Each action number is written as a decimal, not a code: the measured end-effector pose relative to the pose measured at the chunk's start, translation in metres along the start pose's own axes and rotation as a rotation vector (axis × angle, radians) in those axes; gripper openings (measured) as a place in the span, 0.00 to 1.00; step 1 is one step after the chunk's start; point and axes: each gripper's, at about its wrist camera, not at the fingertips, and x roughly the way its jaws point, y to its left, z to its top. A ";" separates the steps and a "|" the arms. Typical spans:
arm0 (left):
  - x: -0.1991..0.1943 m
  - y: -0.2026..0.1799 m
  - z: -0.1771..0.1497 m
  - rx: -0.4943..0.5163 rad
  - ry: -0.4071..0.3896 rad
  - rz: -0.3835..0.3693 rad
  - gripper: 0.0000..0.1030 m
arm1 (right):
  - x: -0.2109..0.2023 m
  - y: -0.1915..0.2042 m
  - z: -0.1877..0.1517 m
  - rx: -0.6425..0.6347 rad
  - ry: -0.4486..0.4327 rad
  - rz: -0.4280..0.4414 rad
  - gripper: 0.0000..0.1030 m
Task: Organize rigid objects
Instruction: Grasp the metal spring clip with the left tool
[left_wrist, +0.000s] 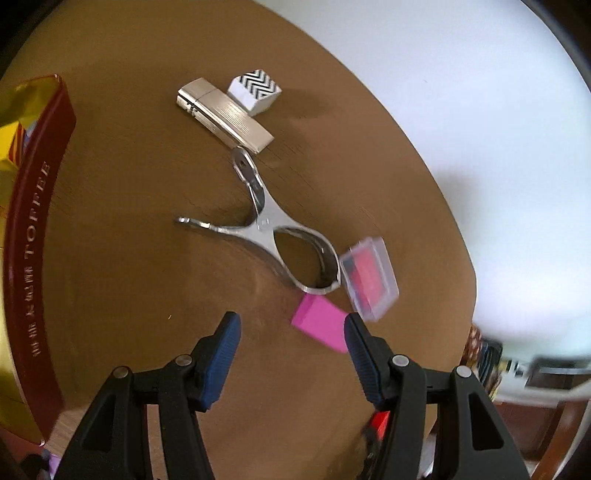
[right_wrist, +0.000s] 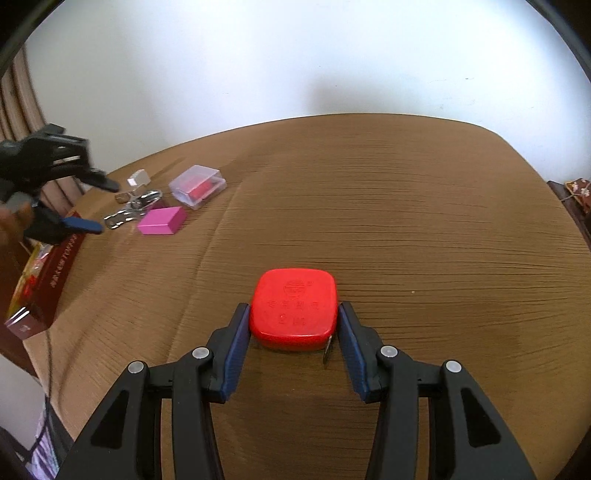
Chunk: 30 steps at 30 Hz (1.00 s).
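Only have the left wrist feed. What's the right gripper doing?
Observer: The right gripper is at a red tape measure, with the jaws flanking its two sides.
Operator: Gripped?
Observer: Can't tell. The pads sit close against the case, which lies flat on the table.
Operator: How far from my pile?
Observer: Well apart. The pink box and its neighbours lie far to its left, by the left gripper.
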 end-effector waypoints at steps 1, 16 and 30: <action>0.003 0.000 0.003 -0.015 0.001 0.003 0.58 | 0.000 -0.001 0.000 0.003 0.000 0.010 0.43; 0.033 0.004 0.021 -0.156 -0.037 0.121 0.26 | 0.002 -0.011 0.002 0.077 0.001 0.099 0.43; -0.002 -0.012 0.001 -0.004 -0.115 0.163 0.01 | 0.002 -0.011 0.001 0.081 -0.002 0.096 0.43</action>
